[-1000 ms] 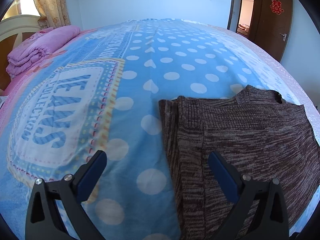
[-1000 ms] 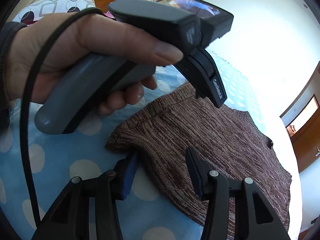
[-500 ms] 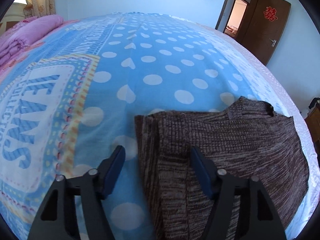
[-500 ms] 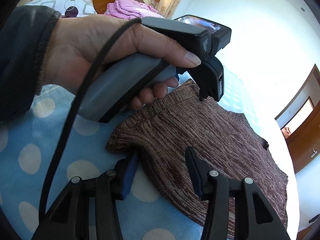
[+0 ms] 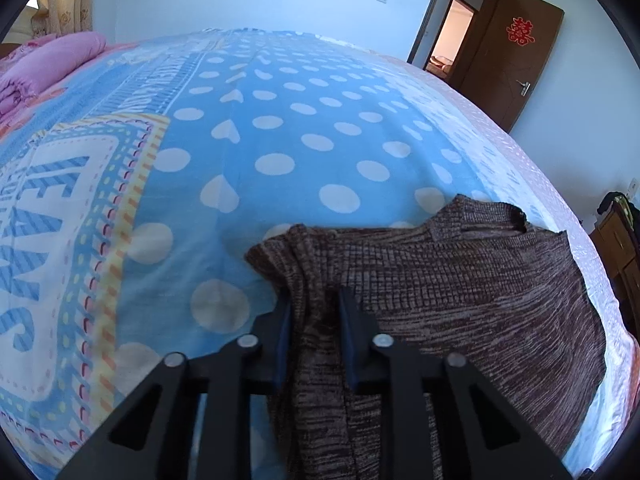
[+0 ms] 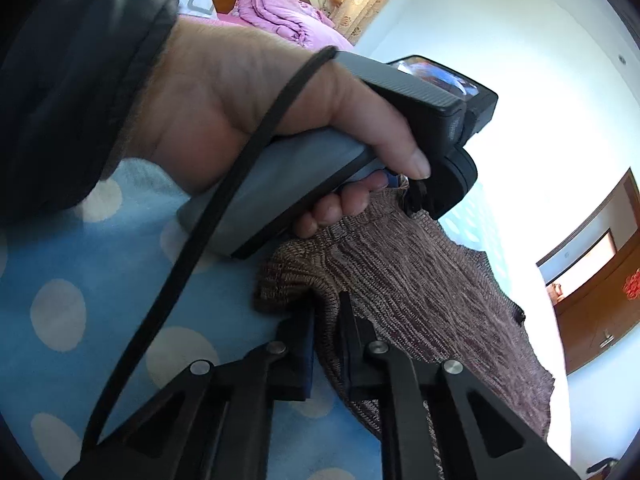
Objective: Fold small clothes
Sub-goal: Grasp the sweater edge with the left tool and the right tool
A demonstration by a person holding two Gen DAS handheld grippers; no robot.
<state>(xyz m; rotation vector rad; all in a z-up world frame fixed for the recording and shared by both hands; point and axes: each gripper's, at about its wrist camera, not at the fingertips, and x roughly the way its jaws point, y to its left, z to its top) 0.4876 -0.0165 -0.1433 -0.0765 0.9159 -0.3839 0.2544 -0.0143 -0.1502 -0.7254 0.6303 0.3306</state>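
Observation:
A brown knitted sweater (image 5: 460, 288) lies flat on the blue polka-dot bed sheet (image 5: 280, 140), its left side folded over. My left gripper (image 5: 314, 300) is at that folded edge near the upper corner; its jaws are closing, with a ridge of knit bunched between the blue pads. In the right wrist view the sweater (image 6: 420, 288) runs away to the right. My right gripper (image 6: 326, 312) is shut on its near corner. A person's hand (image 6: 240, 112) holds the left gripper (image 6: 416, 204) just beyond, its tips down in the fabric.
A folded pink quilt (image 5: 44, 64) lies at the head of the bed. A brown door (image 5: 508, 64) stands open at the far right, and a wooden cabinet (image 5: 620, 248) is beside the bed. A black cable (image 6: 200, 240) hangs from the left gripper's handle.
Both grippers went from open to closed on the sweater's folded edge. The left one moved in over the edge and tipped down; the right one slid closer to the corner.

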